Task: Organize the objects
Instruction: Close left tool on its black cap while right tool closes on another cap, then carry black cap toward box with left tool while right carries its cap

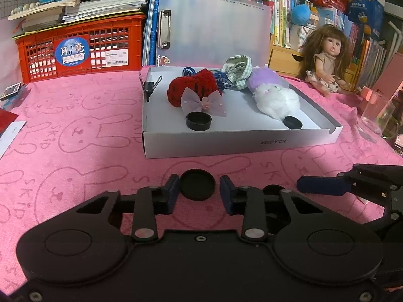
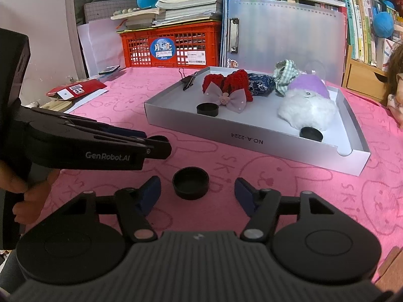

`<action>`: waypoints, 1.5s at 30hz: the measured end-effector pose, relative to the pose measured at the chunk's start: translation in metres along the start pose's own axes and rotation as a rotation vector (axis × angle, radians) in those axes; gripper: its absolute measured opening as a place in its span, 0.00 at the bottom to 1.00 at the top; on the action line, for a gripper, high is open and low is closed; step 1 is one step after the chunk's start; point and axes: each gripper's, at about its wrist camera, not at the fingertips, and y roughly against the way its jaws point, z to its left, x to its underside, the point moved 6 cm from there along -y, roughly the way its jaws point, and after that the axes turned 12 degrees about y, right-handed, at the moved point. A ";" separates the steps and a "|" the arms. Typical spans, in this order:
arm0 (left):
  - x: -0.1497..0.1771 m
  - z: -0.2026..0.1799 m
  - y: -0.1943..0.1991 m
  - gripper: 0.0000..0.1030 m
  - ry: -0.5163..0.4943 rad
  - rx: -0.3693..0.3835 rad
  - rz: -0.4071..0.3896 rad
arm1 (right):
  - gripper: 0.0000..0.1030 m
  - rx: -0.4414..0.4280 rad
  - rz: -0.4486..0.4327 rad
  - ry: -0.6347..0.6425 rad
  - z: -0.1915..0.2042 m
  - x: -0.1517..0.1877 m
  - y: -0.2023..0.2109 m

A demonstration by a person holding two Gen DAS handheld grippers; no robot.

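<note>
Most of the sorting looks done, I judge: the shallow grey cardboard tray (image 1: 277, 142) already holds 2 small round black plastic caps (image 1: 198, 122), a red knitted piece (image 1: 191, 89), a sheer lilac bow (image 1: 204, 102), a blue patterned cloth (image 2: 260, 83), a green checked fabric bundle (image 1: 238, 71) and a fluffy white and purple plush (image 1: 274, 98). A black binder clip (image 1: 149, 85) bites its left wall.

2 caps are left on the pink rabbit-print towel (image 1: 75, 130). My left gripper (image 1: 199, 191) stands spread around one low black cap (image 1: 198, 185), the blue pads (image 1: 173, 188) just beside its rim on either side, apparently not yet pressing. My right gripper (image 2: 197, 192) is spread wider, with a second black cap (image 2: 190, 182) between and just ahead of the fingers, open side up, clear of both pads.

The caps are rigid, smooth, thin-walled and shallow. The towel is soft and napped, so I expect them to sit steady. The tray's contents are mostly limp cloth and fur.
</note>
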 end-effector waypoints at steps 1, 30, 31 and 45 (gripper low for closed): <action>0.000 0.000 0.000 0.29 0.001 -0.001 -0.001 | 0.68 0.001 -0.002 -0.002 0.000 0.000 0.000; -0.007 -0.012 0.010 0.29 -0.009 0.035 -0.029 | 0.35 0.128 -0.045 -0.108 -0.035 -0.003 0.014; -0.008 -0.012 0.010 0.29 -0.009 0.037 -0.031 | 0.35 0.132 -0.048 -0.112 -0.036 -0.004 0.015; -0.022 -0.023 0.012 0.29 -0.010 0.062 -0.060 | 0.35 0.195 -0.090 -0.167 -0.054 -0.008 0.024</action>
